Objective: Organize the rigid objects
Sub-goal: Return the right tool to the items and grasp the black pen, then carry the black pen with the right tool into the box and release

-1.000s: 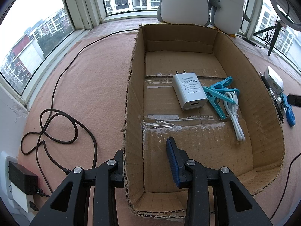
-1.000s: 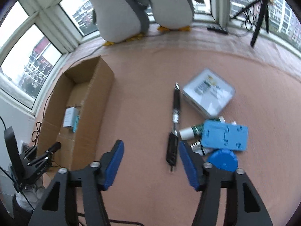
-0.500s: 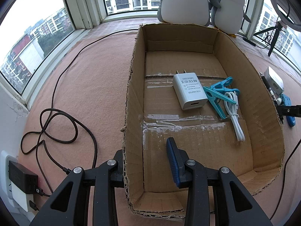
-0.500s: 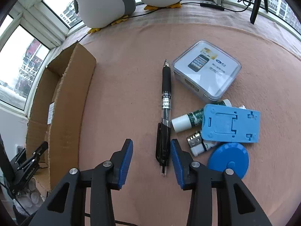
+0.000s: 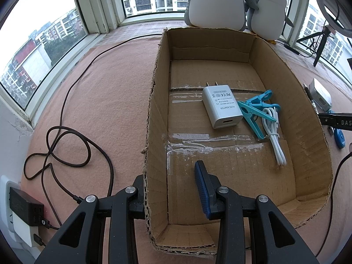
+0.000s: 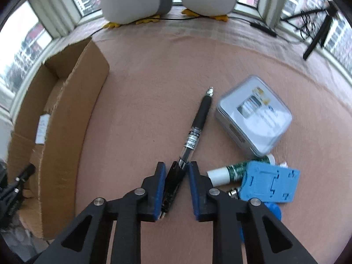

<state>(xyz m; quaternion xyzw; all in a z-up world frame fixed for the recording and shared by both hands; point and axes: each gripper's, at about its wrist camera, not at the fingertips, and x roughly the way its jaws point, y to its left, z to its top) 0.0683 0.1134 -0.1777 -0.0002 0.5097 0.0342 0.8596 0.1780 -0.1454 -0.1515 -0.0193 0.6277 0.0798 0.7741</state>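
I'm seeing my right fingers [image 6: 159,182] just closing around the pen [image 6: 195,132], narrowly apart. Only the left view is showing left fingers [image 5: 203,187] clamping the cardboard box [image 5: 308,110] wall, charger [image 5: 222,107] inside, on pink carpet [image 6: 143,88].

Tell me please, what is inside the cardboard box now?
Inside the cardboard box lie a white charger, blue clothespins and a coiled white cable. The left gripper's right finger hides some of the near floor.

Left gripper [image 5: 171,189] is pointing steeply downward, its jaws straddling and clamping a wall. Right gripper [image 6: 175,189] is pointing nearly straight down; its jaws have just been closing, blue pads [image 6: 160,189] flanking a slim object, gaps remaining.
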